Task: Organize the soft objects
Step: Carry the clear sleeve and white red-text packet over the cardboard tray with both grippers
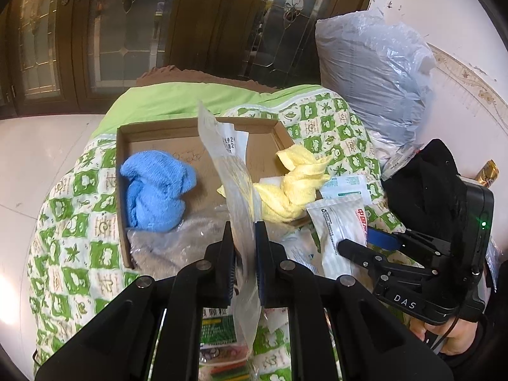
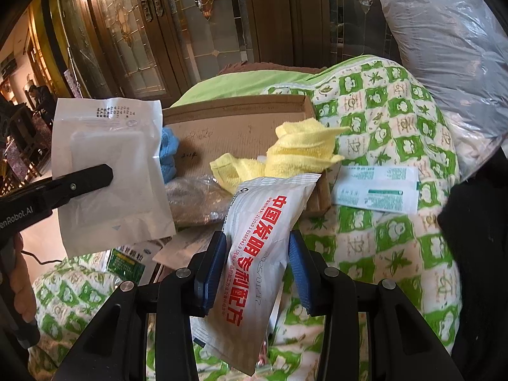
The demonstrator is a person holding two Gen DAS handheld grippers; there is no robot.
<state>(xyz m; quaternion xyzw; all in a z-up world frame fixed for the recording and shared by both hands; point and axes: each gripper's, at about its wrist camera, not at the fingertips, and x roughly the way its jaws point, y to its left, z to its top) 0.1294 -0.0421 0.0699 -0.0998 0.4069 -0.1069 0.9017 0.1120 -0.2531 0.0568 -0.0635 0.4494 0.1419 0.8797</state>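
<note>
Both packets are mid-carry toward the box (image 1: 203,133) on the quilt (image 1: 333,127). The left tongs (image 1: 244,238) are clenched on a clear pouch (image 1: 236,171), held upright at the box's near edge; the right tongs (image 2: 257,254) grasp a white packet (image 2: 263,231) just right of it. Next, probably, each goes over the box and is released beside the blue cloth (image 1: 155,190) and yellow cloth (image 1: 295,184).

A home: green patterned quilt (image 1: 336,133) on a bed, ornate leaded-glass wooden doors (image 2: 133,41).

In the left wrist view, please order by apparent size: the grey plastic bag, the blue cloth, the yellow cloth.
1. grey plastic bag
2-3. blue cloth and yellow cloth: they look alike, so unranked.
</note>
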